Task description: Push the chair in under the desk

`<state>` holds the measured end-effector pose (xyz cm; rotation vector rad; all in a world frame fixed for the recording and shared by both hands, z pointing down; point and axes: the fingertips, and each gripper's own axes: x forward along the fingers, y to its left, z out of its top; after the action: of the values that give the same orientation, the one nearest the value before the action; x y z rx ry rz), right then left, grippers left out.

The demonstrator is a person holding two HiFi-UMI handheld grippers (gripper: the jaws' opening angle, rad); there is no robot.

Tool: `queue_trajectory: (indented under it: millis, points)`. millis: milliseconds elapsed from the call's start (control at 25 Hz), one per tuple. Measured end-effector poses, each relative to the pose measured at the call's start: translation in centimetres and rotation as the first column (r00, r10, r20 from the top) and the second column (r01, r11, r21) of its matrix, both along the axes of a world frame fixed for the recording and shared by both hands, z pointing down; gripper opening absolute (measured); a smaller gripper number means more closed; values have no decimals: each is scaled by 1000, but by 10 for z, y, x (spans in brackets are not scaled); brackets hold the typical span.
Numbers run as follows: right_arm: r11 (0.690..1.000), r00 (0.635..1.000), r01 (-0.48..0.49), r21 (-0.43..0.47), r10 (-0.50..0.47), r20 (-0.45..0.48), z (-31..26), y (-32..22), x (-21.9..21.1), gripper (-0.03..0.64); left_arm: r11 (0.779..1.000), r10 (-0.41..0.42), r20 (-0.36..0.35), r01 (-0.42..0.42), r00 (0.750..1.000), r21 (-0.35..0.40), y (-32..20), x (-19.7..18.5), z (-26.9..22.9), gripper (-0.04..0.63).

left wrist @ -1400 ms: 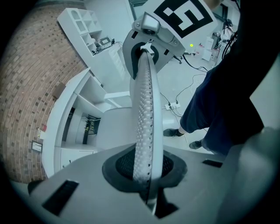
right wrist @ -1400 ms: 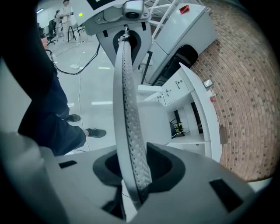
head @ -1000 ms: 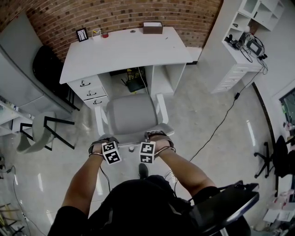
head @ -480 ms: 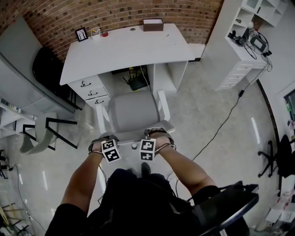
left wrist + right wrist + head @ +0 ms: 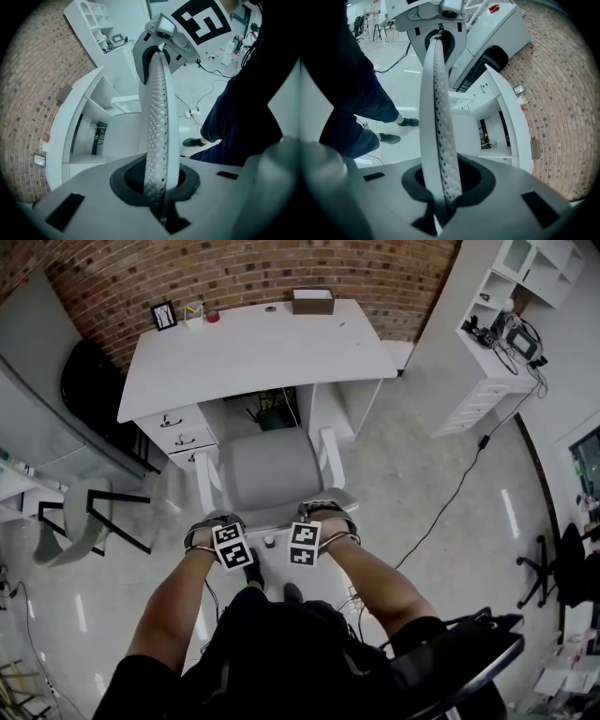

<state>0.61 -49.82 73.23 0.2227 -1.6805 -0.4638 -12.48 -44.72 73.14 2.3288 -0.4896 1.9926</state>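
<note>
Reading left to right: left gripper [image 5: 217,532] at the armchair's [image 5: 270,470] backrest top, jaws drawn together, nothing between them. The armchair faces the desk's [image 5: 253,352] front edge, seat nosing the kneehole [image 5: 272,411]. Then right gripper [image 5: 314,526] likewise, jaws just closing, empty. We judge it rigid and fairly heavy, sliding readily on the glossy floor [image 5: 422,484]; push both backrest corners evenly.

The right gripper [image 5: 443,190] clamps the chair backrest [image 5: 436,103], a pale dimpled band up the frame's centre; its jaws have just been closing on it. The desk [image 5: 510,122] and brick wall [image 5: 562,93] fill the right, a person's legs [image 5: 351,108] the left.
</note>
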Motion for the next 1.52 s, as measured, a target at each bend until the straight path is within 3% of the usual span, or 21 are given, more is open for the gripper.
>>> queue_trajectory:
  millis: [280,1520]
  points:
    - [1000,1000,-19,-9,19,-10,0,-31,-11,58,1000,18,-3,-18,1000,-20,-34,-13,-1,38]
    - [999,999,-43,2,43,-5,0,-123,-45,52,997,62,13,-63,998,34,-131,-49,0,31]
